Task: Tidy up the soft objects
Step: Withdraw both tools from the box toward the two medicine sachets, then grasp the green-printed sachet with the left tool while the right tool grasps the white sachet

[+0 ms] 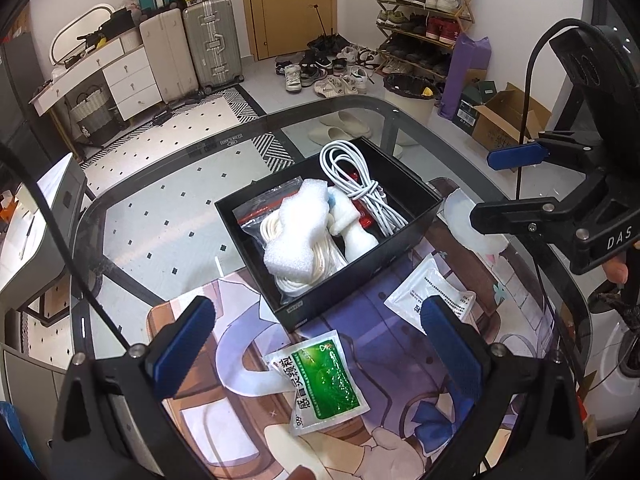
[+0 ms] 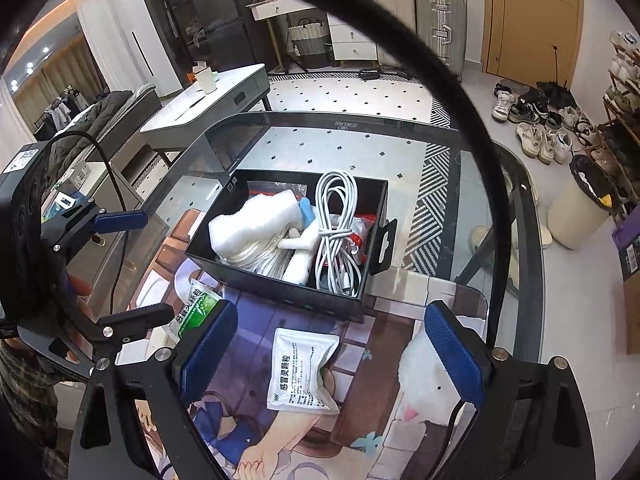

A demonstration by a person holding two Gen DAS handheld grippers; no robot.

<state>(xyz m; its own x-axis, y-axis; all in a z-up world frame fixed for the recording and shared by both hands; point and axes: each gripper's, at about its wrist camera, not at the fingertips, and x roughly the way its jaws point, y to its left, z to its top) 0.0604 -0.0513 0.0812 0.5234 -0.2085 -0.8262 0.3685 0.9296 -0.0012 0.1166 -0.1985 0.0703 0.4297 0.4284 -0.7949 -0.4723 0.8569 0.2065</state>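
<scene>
A black box [image 1: 340, 300] [image 2: 280, 288] stands on the printed mat. It holds a white cable coil [image 1: 360, 184] [image 2: 336, 216], a white foam piece [image 1: 296, 224] [image 2: 256, 220] and a zip bag of white rope [image 1: 272, 208]. In front of the box lie a green sachet [image 1: 324, 384] [image 2: 196, 308] and a white sachet [image 1: 424, 292] [image 2: 304, 372]. My left gripper [image 1: 316, 312] [image 2: 156, 266] hovers open over the green sachet. My right gripper [image 2: 330, 316] [image 1: 492, 188] is wide open above the white sachet, pads touching nothing.
The mat [image 1: 224, 408] [image 2: 372, 432] lies on a glass table [image 1: 168, 208] [image 2: 480, 240] with a rounded edge. On the floor beyond are a bin [image 1: 408, 96] [image 2: 580, 208], shoes and suitcases. A black cable [image 2: 460, 92] arcs across the right wrist view.
</scene>
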